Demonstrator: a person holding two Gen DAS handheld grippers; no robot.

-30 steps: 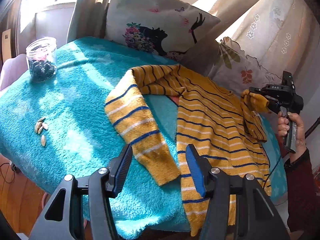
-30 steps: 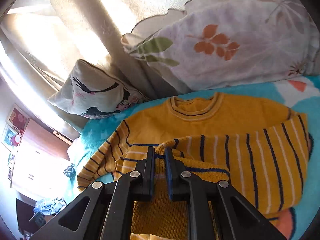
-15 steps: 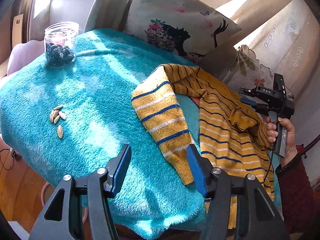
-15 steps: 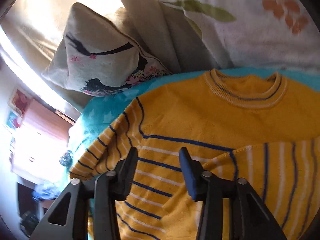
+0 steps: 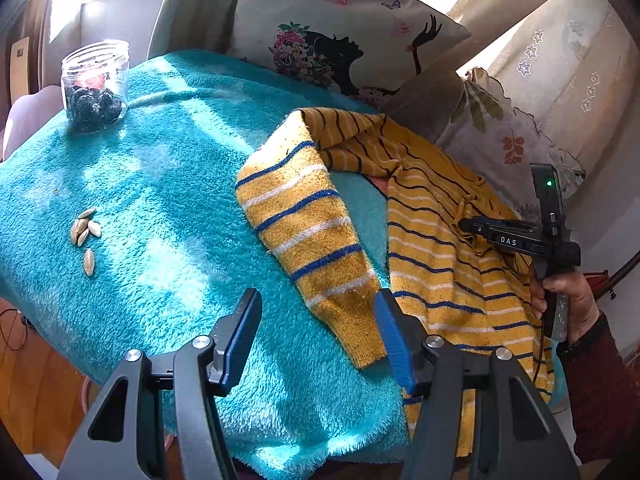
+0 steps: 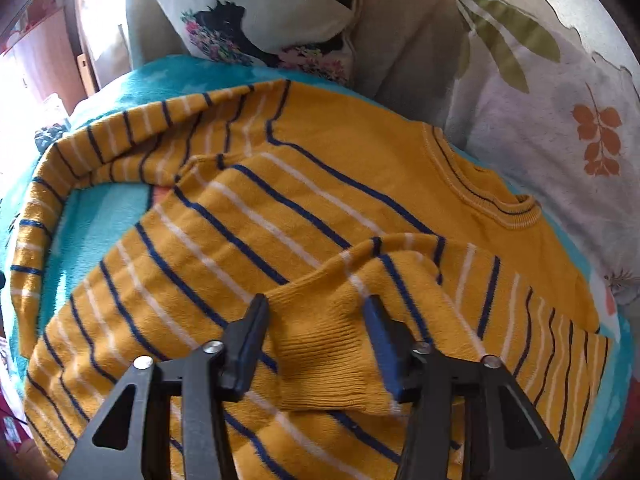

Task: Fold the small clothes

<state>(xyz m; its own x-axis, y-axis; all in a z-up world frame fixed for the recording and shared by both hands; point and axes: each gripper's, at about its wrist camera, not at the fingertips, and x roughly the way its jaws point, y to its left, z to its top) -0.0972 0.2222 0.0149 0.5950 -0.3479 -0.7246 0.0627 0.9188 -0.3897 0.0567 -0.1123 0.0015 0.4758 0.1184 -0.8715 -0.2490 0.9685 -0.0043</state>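
With both jaws apart, my right gripper (image 6: 316,336) straddles the sweater (image 6: 304,200) cuff. Left gripper (image 5: 316,332), gaping: other sleeve at 1 o'clock, jar (image 5: 95,84) at 10.

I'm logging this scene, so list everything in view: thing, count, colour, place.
sweater: one, mustard yellow with blue and white stripes, flat on the blanket, one sleeve folded over its body
blanket: one, turquoise, fluffy, under everything
glass jar: one, clear with dark contents, far left corner of the blanket
seeds: about five, pale, left part of the blanket
printed pillow: one, cream with a black silhouette, behind the blanket
leaf-print cushion: one, white with orange and green leaves, right rear
left gripper: black, open, by the outstretched sleeve's cuff
right gripper: black, open over the folded sleeve's cuff
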